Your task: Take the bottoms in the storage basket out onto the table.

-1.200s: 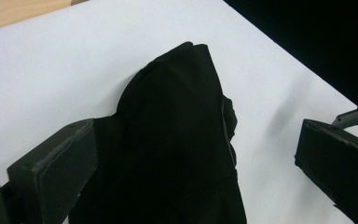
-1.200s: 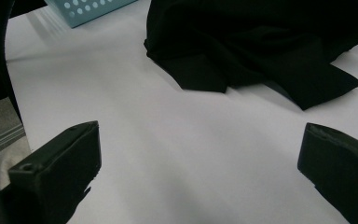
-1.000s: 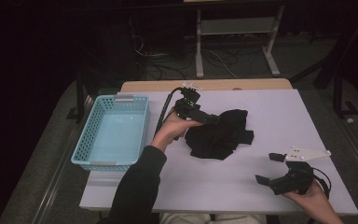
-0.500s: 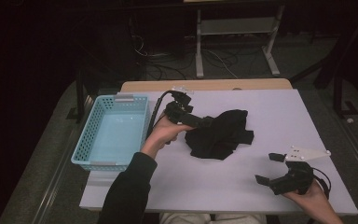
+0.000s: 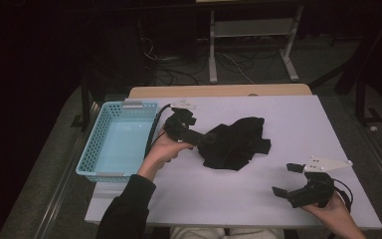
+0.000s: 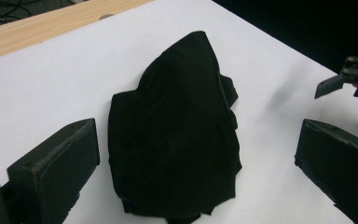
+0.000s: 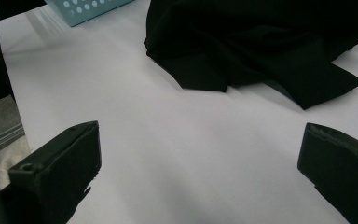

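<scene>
One black cloth [image 5: 236, 143] lay crumpled near the middle of the table [image 5: 278, 109], a little toward the far edge, most likely dropped there loose for picking up. The left gripper [image 5: 206, 140] was at the cloth's left edge with its jaws spread wide, the heap lying between them in the left gripper view, apparently lined up for a grab. The right gripper [image 5: 287, 180] waited near the front right corner, jaws also spread and holding nothing. One blue basket [image 5: 102, 144] stood empty along the left edge, probably the cloth's destination.
</scene>
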Demonstrator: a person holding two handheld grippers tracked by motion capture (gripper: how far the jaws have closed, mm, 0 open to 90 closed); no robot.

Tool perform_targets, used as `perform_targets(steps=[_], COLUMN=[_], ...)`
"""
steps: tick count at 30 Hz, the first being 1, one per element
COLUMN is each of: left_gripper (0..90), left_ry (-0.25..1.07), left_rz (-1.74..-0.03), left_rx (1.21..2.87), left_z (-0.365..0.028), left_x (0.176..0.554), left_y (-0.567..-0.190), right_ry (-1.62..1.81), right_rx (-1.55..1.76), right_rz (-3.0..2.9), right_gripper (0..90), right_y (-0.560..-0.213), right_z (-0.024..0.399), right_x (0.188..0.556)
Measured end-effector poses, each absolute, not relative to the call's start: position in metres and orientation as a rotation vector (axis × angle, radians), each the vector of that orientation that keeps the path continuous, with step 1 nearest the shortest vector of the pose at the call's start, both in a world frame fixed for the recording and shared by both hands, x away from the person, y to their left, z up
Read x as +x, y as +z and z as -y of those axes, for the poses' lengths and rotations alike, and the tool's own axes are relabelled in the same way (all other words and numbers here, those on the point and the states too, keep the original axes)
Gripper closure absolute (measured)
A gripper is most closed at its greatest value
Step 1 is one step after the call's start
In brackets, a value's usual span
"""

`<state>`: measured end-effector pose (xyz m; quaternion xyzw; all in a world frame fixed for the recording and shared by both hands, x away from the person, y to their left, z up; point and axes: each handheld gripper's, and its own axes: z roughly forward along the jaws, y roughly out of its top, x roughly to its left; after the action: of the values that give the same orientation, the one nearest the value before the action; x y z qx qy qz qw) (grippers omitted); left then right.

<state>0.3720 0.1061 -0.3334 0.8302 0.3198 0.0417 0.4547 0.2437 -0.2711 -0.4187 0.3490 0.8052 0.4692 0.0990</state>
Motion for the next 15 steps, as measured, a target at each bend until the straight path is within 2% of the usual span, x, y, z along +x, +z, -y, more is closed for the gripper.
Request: perform_targets(steps=[15], left_gripper=[0.0], left_ry=[0.129], left_rz=[-0.804], left_rx=[1.996], left_z=[-0.139], left_x=[0.345], left_y=[-0.345], right_ry=[1.386], right_rx=[1.033], right_rz=[-2.382], right_gripper=[0.0], right_y=[-0.419], right_z=[0.271], right_x=[0.244])
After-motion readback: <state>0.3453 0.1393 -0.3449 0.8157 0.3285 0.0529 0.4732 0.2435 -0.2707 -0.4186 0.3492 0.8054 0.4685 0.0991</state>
